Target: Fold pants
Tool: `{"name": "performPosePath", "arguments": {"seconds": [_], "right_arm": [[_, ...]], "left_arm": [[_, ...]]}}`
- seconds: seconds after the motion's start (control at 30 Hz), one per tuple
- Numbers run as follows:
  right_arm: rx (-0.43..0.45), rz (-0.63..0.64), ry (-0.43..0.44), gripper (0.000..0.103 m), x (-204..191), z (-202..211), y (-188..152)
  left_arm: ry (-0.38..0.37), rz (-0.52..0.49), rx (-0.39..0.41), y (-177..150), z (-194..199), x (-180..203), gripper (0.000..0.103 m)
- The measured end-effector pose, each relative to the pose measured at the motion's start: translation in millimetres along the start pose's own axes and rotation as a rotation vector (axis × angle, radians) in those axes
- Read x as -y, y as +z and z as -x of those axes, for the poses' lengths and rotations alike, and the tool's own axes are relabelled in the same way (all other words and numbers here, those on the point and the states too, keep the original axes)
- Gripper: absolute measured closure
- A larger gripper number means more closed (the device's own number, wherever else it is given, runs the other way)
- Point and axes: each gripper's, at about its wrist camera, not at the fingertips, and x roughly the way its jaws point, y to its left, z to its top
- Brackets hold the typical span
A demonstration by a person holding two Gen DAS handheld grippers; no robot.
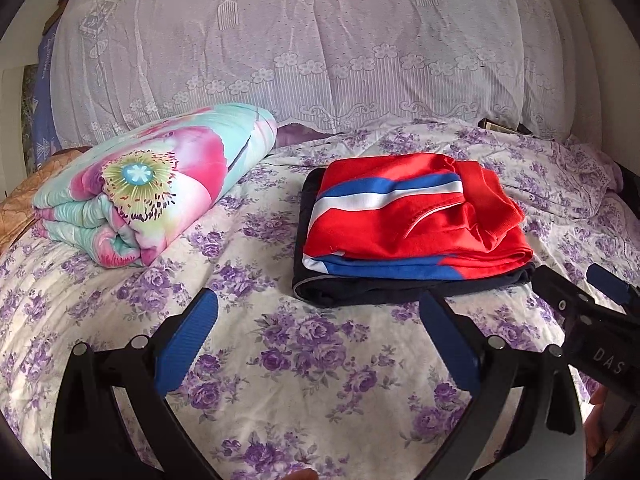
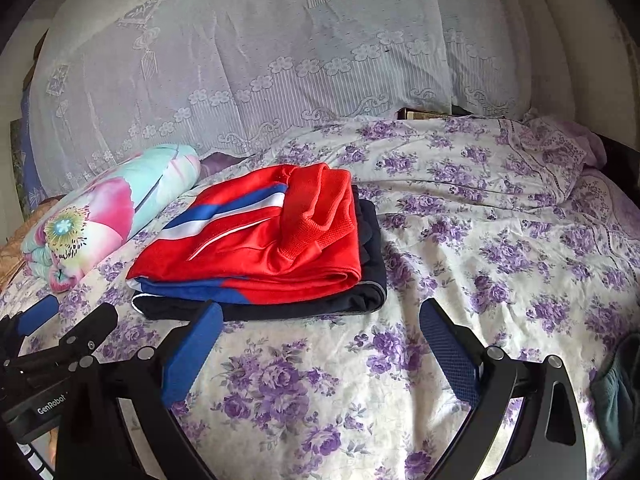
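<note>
Both tongs gape wide and hold nothing: our left gripper point(image 1: 318, 340) and right gripper point(image 2: 320, 344) hover low over the flowered bedsheet point(image 1: 280, 380), just short of the clothes.

The pants: we take the dark pants point(image 1: 400, 294) to be the navy garment lying flat on the sheet mid-bed, already folded into a rough rectangle. A folded red jacket point(image 1: 400, 220) with blue and white stripes sits squarely on top, touching it, so only the dark front and side edges peek out.

Handling, our judgement: light, soft, limp cloth, nothing fragile. The red fabric looks slick and may slide off if the stack is tilted. Best hold is probably the dark near edge, pinching the layers together at the two near corners; a grab on a single layer would undo the fold.

View notes: the left wrist camera shows the rolled flowered quilt point(image 1: 148, 184) in full, and the right gripper's body at its right edge. The right wrist camera shows the dark garment's right side edge, the jacket's ribbed cuff point(image 2: 308, 236), a dark green cloth point(image 2: 616, 396) at far right, and the other gripper at the left margin. The lace curtain point(image 2: 240, 60) backs both.
</note>
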Motion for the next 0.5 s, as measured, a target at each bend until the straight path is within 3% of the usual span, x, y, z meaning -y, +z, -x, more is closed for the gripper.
{"name": "performPosePath", "arguments": {"seconds": [0.5], "right_arm": [[-0.026,-0.009,0.005,0.004,0.7,-4.3,-1.6]], "left_arm": [[0.027,-0.076,0.027,-4.0,7.3,16.1,0.005]]}}
